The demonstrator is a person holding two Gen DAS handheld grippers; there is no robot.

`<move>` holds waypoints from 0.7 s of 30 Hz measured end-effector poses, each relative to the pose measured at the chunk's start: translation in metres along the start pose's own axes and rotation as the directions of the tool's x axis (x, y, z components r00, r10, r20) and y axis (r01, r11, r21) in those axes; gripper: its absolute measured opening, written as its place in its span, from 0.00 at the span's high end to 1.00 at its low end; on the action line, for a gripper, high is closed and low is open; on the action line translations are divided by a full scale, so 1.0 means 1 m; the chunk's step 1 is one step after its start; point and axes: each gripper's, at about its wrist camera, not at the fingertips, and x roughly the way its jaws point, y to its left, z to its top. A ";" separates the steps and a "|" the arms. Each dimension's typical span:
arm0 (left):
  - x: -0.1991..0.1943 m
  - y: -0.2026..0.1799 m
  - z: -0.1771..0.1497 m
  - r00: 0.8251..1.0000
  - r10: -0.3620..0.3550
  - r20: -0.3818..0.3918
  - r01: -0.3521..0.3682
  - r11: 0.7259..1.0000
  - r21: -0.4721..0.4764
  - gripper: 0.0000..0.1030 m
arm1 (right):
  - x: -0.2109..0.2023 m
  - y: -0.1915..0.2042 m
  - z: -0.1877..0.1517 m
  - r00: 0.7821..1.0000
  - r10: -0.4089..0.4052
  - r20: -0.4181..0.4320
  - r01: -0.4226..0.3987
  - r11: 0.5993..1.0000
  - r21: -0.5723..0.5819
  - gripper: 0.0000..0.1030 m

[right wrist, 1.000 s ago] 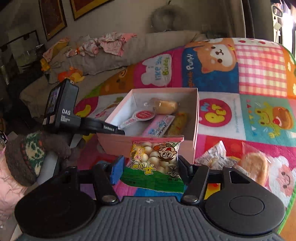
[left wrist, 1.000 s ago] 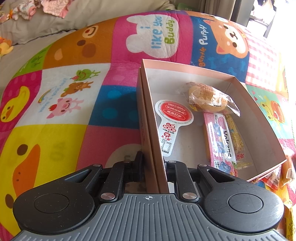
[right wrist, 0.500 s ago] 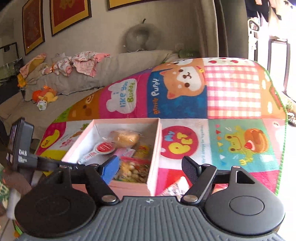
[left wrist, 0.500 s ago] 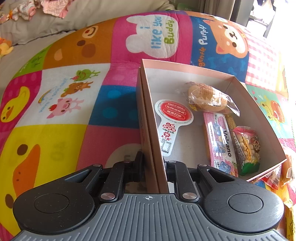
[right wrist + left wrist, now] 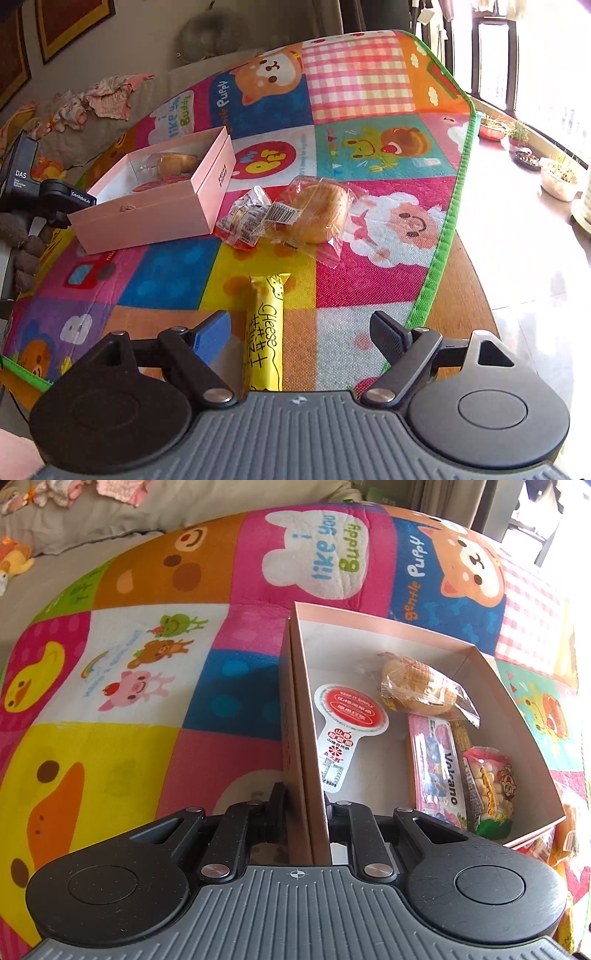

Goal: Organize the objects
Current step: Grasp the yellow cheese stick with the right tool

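Left tongs clamp the near wall of the pink box, steadying it on the play mat; right tongs have just been opening and stand wide and empty, pointed steeply down at the mat, with the yellow cheese stick lying loose between the jaws, nearer the blue pad. Step in hand looks like the next pick-up — several snacks already lie inside the box. Next move calls for lowering over the stick, closing across its narrow width, then carrying it to the box — two wrapped snacks wait just beside the box.
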 end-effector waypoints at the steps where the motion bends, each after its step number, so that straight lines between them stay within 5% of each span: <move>1: 0.000 0.001 0.003 1.000 -0.001 -0.009 0.001 1.000 -0.016 0.83 | 0.003 0.003 -0.003 1.000 0.001 -0.004 -0.001 1.000 -0.005 0.19; 21: -0.008 -0.011 0.003 0.997 0.068 0.040 -0.070 0.996 0.059 0.89 | 0.006 0.029 -0.026 1.000 -0.013 0.004 0.013 0.990 -0.137 0.18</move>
